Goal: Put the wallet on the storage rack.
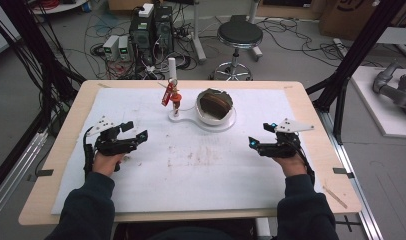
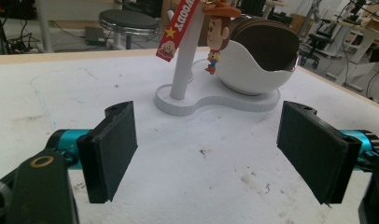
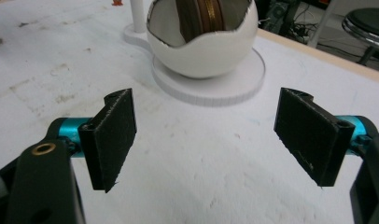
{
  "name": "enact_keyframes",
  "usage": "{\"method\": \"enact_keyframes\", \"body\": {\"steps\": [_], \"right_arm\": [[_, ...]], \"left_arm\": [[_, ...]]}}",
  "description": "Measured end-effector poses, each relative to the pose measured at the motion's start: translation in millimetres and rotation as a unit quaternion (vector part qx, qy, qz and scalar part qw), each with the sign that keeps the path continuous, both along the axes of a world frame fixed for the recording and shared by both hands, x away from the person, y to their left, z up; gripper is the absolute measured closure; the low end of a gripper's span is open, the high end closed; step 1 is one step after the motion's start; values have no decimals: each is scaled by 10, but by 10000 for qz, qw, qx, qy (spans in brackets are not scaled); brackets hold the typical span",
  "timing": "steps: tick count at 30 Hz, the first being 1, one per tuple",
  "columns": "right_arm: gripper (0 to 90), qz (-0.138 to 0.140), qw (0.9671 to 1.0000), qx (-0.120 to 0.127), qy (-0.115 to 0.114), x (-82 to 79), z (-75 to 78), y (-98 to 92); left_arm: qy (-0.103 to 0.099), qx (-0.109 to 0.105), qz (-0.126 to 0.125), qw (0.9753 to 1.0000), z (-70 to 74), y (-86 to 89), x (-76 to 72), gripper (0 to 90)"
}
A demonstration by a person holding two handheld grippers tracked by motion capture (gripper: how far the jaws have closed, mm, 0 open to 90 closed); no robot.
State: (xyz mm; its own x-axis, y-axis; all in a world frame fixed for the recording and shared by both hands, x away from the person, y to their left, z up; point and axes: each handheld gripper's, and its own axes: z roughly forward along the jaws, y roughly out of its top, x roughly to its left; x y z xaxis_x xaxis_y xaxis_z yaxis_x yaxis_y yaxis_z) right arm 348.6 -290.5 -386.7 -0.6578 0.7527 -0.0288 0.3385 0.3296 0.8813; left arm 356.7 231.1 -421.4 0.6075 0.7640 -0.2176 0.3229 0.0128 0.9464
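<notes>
A white stand (image 1: 180,116) sits at the back middle of the mat, with a post (image 2: 184,56) and an egg-shaped white bowl (image 1: 215,107) holding a brown lining (image 3: 197,16). From the post hang a cowboy figure keychain (image 2: 217,30) and a red tag (image 2: 177,29). My left gripper (image 1: 134,131) rests at the left of the mat, open and empty. At the right, my right gripper (image 1: 260,135) is open too, nothing between its jaws. Both point toward the stand from a distance.
A white mat (image 1: 191,165) covers the wooden table (image 1: 316,135). Beyond the far edge are a round stool (image 1: 239,35), computer boxes (image 1: 151,27) and cables on the floor. A black frame leg (image 1: 353,55) stands at the right.
</notes>
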Motion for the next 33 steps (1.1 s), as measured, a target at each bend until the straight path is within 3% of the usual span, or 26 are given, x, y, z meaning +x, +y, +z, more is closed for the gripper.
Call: {"method": "enact_keyframes", "body": {"steps": [2, 9, 33], "right_arm": [[212, -107, 9999, 8, 36, -32, -70, -68], [212, -349, 9993, 146, 36, -28, -126, -199], [213, -402, 9992, -23, 19, -72, -143, -189]], "left_arm": [[-87, 128, 3, 9999, 0, -8, -3, 207], [-60, 120, -9, 9999, 6, -23, -12, 207], [-84, 102, -11, 9999, 11, -32, -37, 209]]}}
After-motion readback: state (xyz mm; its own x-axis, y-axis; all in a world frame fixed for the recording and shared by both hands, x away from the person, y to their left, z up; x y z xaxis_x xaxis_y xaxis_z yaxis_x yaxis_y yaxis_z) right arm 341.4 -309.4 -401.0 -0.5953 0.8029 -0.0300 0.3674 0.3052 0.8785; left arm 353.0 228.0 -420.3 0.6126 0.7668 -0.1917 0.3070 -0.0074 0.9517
